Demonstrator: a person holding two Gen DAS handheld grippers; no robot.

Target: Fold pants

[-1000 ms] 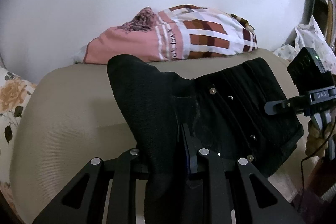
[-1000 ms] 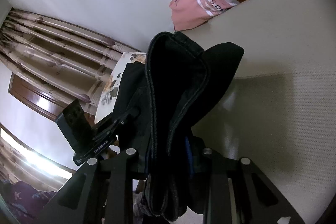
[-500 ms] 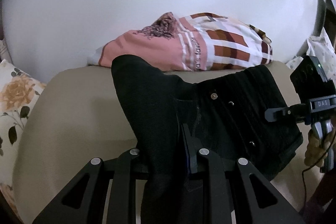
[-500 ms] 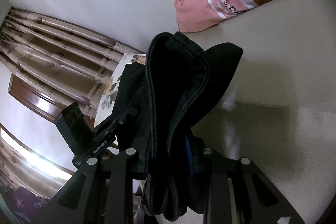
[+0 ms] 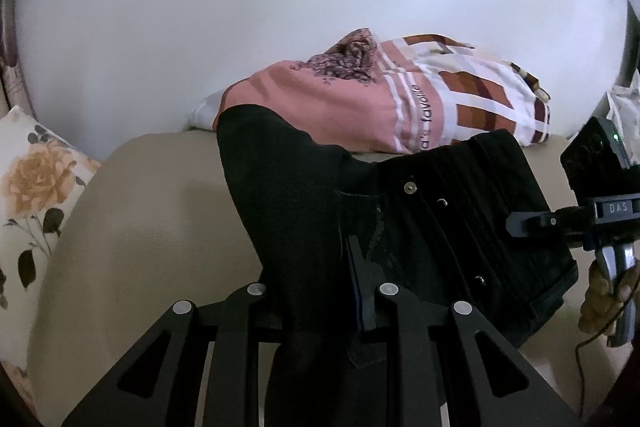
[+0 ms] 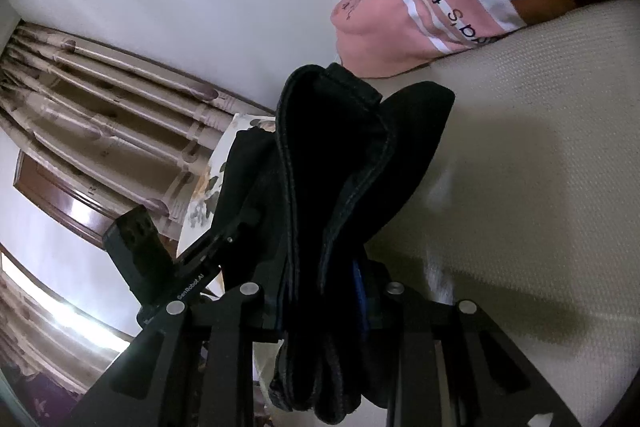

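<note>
Gripping black cloth on both sides, that is the picture right now. The left hand-held gripper (image 5: pixel 320 291) is clenched on a thin layer of the pants (image 5: pixel 440 219), its jaws nearly together with the fabric rising out between them. The right hand-held gripper (image 6: pixel 324 291) is clamped on a much thicker bunch, several stacked seams of the pants (image 6: pixel 352 163) wedged in its jaws. Held at two points like this, the garment hangs in a doubled panel above the bed (image 5: pixel 152 219), probably so the person can lay it flat in one go. In the left view the studded waist part drapes toward the right gripper, with a hand (image 5: pixel 604 303) just visible on its handle at the frame's edge. Behind sits a pink pillow (image 5: pixel 360 107), and a floral cushion (image 5: pixel 36 187) lies off to the left. Hard to judge: the fingertips themselves are buried in cloth, and how far the pants clear the bed cannot be told.
</note>
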